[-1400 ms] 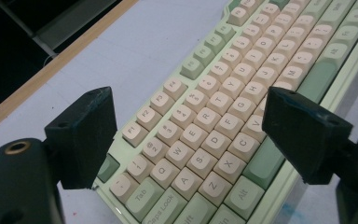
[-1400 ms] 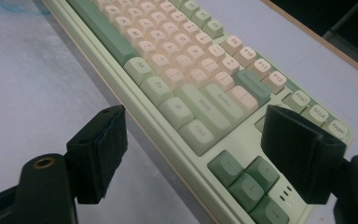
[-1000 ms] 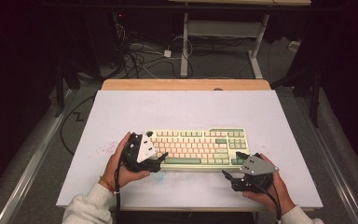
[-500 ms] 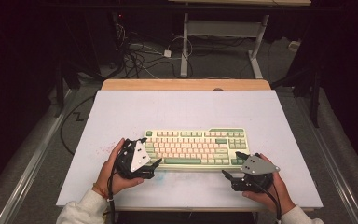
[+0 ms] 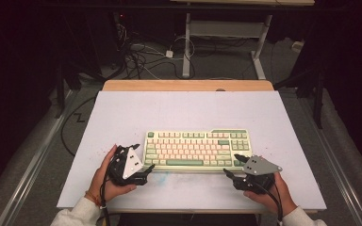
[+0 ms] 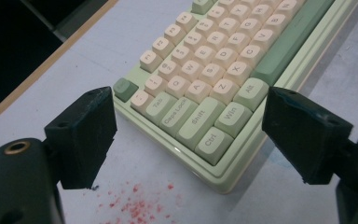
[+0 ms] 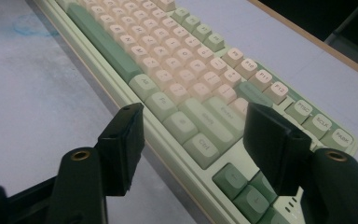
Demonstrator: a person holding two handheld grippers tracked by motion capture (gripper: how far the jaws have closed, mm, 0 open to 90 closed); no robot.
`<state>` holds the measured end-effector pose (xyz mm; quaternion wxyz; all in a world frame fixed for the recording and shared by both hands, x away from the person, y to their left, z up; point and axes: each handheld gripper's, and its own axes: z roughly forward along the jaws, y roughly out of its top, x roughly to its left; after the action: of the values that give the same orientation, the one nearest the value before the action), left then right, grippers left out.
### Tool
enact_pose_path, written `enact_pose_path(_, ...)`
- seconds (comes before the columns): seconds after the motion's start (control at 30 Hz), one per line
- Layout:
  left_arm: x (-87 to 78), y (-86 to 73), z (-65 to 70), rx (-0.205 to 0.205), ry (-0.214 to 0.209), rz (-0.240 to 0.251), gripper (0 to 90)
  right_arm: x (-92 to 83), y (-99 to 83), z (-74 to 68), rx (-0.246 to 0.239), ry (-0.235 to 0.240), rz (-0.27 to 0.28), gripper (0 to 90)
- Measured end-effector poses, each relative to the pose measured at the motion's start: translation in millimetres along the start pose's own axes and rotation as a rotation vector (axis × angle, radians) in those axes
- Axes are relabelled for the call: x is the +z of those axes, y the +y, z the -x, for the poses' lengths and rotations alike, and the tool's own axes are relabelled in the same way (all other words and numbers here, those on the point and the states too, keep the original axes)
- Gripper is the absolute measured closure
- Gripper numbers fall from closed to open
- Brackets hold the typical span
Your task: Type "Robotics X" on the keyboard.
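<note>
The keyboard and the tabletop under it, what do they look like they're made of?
Keyboard: probably moulded plastic, a pale green case with cream and green keycaps, smooth with a soft sheen along the case edge. Tabletop: a matte whitish sheet, likely laminate or board, scuffed with red flecks, lying on a wooden table edge.

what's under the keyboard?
The keyboard lies flat on the white table top; nothing pokes out around its edges. Red specks dot the table by its near left corner. The surface directly beneath the case is covered.
</note>
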<state>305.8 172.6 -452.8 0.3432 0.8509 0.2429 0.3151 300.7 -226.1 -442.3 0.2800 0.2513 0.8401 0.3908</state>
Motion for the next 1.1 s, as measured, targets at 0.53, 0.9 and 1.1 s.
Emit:
enact_pose_path(0.53, -7.3, -20.2, -1.1, -0.035, -0.010, -0.047, 16.5, 0.7, 13.7, 0.9, 0.008, 0.109, 0.001, 90.0)
enact_pose_path(0.9, -6.2, -20.4, 1.3, -0.026, -0.010, -0.058, 16.5, 12.5, 29.8, -1.3, -0.014, 0.138, 0.004, 90.0)
enact_pose_path(1.1, -6.3, -20.2, 1.2, -0.029, -0.013, -0.054, 16.5, 18.2, 34.9, -0.1, -0.009, 0.134, 0.011, 90.0)
